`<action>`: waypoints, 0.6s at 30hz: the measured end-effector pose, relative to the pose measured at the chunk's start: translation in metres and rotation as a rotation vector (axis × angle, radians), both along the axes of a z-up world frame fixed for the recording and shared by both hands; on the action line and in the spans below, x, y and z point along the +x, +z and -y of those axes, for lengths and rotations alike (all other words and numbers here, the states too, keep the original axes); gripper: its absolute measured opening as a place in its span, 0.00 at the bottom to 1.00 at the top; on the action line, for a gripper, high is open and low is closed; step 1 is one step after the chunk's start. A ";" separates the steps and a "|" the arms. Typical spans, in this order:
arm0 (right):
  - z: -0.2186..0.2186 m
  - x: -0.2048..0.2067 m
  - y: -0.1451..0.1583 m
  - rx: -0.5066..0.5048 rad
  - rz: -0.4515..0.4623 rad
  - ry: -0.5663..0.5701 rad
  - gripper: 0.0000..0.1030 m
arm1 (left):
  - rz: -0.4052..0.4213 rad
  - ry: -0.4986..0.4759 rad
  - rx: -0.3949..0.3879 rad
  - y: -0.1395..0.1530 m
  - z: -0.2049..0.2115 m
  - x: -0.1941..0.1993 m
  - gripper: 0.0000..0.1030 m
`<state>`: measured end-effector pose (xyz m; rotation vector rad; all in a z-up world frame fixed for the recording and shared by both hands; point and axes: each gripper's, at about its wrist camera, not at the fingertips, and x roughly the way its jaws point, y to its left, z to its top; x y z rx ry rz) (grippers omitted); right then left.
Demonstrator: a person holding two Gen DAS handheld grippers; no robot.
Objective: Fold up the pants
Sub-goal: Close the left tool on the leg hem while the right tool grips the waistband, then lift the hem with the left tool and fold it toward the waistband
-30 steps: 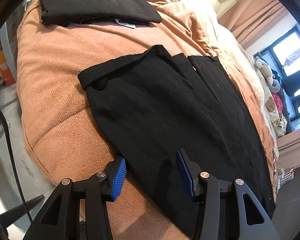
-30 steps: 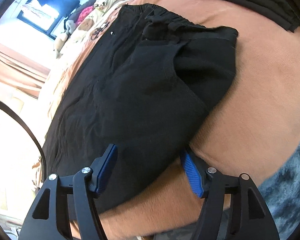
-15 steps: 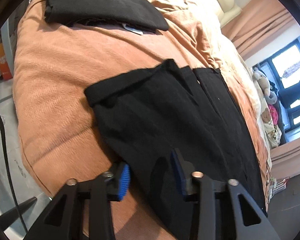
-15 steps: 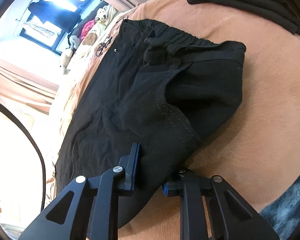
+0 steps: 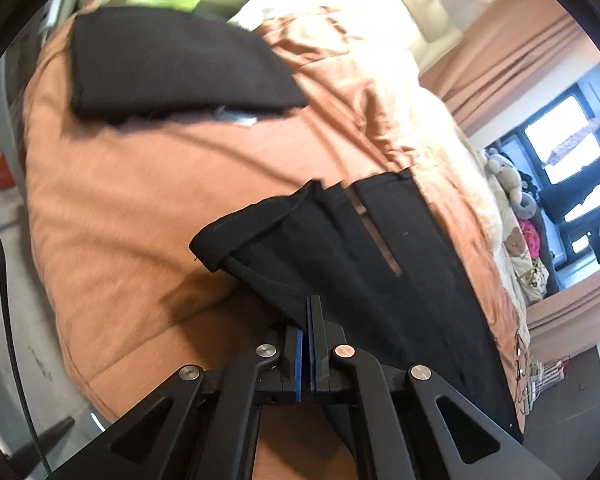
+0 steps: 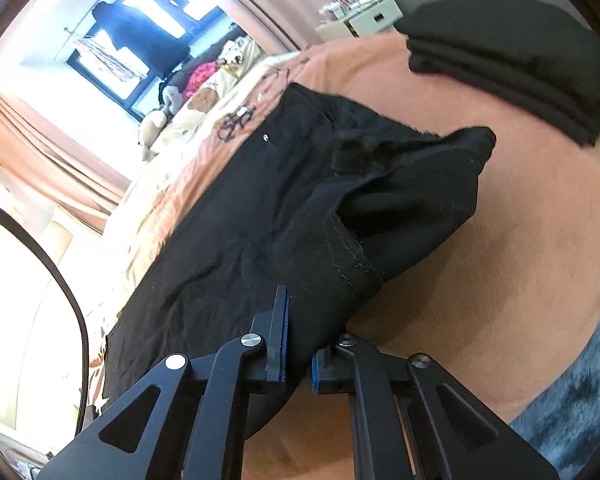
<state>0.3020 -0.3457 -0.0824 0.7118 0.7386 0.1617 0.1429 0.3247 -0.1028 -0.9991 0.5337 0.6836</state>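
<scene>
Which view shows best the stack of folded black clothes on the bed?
The right wrist view: the stack shows its edge, so the separate folded layers are visible. The left wrist view shows the stack from above, as one blurred dark slab with a small light tag under its edge.

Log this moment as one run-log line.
phase: grasp | left gripper: shut on pants | right gripper: shut on pants | pants edge lifted off bed

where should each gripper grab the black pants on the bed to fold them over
Grip the pants along the near long edge, coming in low from the bedside. The left gripper has its jaws shut on the near edge by the leg hem, and the right gripper pinches the thicker stitched seam near the waist. That edge lies free on the orange blanket, so it lifts cleanly.
</scene>
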 end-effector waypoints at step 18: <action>-0.025 0.055 0.035 -0.049 0.044 0.009 0.04 | 0.047 -0.100 0.164 0.110 -0.013 0.088 0.01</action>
